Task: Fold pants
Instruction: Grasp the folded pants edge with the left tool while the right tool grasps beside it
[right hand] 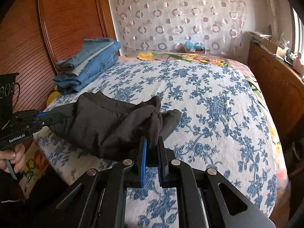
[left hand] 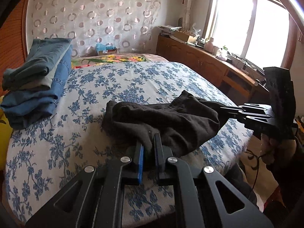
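Dark brown pants [left hand: 167,119] [right hand: 106,125] hang bunched between both grippers, just above the near part of the blue-flowered bedspread [left hand: 133,79] [right hand: 218,104]. My left gripper [left hand: 149,142] is shut on the near fold of the cloth; it also shows at the left of the right wrist view [right hand: 51,116]. My right gripper [right hand: 152,144] is shut on the other bunched end, and in the left wrist view it [left hand: 220,110] comes in from the right, its tips buried in the fabric. The pants' far edge droops onto the bed.
A stack of folded jeans [left hand: 38,76] [right hand: 89,64] lies at the bed's far left by a wooden headboard [right hand: 66,19]. A cluttered wooden cabinet [left hand: 199,58] runs under the window on the right. A small box [left hand: 106,50] stands at the bed's far end.
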Demonstrator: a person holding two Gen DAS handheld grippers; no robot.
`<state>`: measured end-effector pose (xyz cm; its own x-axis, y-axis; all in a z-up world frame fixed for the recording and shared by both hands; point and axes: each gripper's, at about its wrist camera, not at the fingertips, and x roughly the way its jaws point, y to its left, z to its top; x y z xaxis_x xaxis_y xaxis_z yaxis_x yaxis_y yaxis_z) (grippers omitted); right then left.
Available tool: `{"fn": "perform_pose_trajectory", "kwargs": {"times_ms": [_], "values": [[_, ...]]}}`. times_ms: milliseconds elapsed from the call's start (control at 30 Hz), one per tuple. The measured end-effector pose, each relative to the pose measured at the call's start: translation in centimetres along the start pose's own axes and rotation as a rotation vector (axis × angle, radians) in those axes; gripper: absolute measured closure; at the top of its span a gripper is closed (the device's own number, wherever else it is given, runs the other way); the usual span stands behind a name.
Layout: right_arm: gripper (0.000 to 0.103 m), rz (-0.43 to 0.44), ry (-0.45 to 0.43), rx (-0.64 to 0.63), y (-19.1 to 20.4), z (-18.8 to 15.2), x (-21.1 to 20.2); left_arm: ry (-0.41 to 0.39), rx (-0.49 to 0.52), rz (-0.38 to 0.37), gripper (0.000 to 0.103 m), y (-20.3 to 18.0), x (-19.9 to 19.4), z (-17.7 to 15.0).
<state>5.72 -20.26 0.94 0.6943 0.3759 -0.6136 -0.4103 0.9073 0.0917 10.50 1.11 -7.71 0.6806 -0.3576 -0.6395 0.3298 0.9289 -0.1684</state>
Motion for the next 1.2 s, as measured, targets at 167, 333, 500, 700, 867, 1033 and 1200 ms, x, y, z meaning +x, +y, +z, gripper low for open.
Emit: {"fn": "perform_pose_trajectory", "kwargs": {"times_ms": [167, 333, 500, 700, 867, 1033, 1200], "values": [[0.094, 0.010, -0.010, 0.003, 0.6, -0.9, -1.4, -0.004, -0.010, -0.011, 0.093, -0.3, -0.9, -0.7], [0.094, 0.020, -0.008, 0.016, 0.5, -1.8, -2.1, 0.003, -0.012, -0.019, 0.093, -0.5, -1.3, -1.3], [0.094, 0.022, 0.021, 0.029, 0.4, -2.9, -1.7, 0.035, -0.012, -0.016, 0.093, -0.6, -0.6, -2.3], [0.093, 0.002, 0.050, 0.024, 1.1, -3.8, -1.4, 0.071, -0.027, -0.008, 0.093, -0.4, 0.4, -3.6], [0.088, -0.013, 0.056, 0.038, 1.3, -4.1, -0.9, 0.086, -0.045, -0.010, 0.093, -0.1, 1.1, -4.0], [0.085, -0.038, 0.024, 0.024, 1.4, -3.7, -1.8, 0.089, -0.050, -0.010, 0.093, -0.1, 1.2, -4.2], [0.085, -0.039, 0.019, 0.026, 1.4, -3.3, -1.3, 0.093, -0.051, -0.006, 0.093, -0.2, 1.5, -4.3]]}}
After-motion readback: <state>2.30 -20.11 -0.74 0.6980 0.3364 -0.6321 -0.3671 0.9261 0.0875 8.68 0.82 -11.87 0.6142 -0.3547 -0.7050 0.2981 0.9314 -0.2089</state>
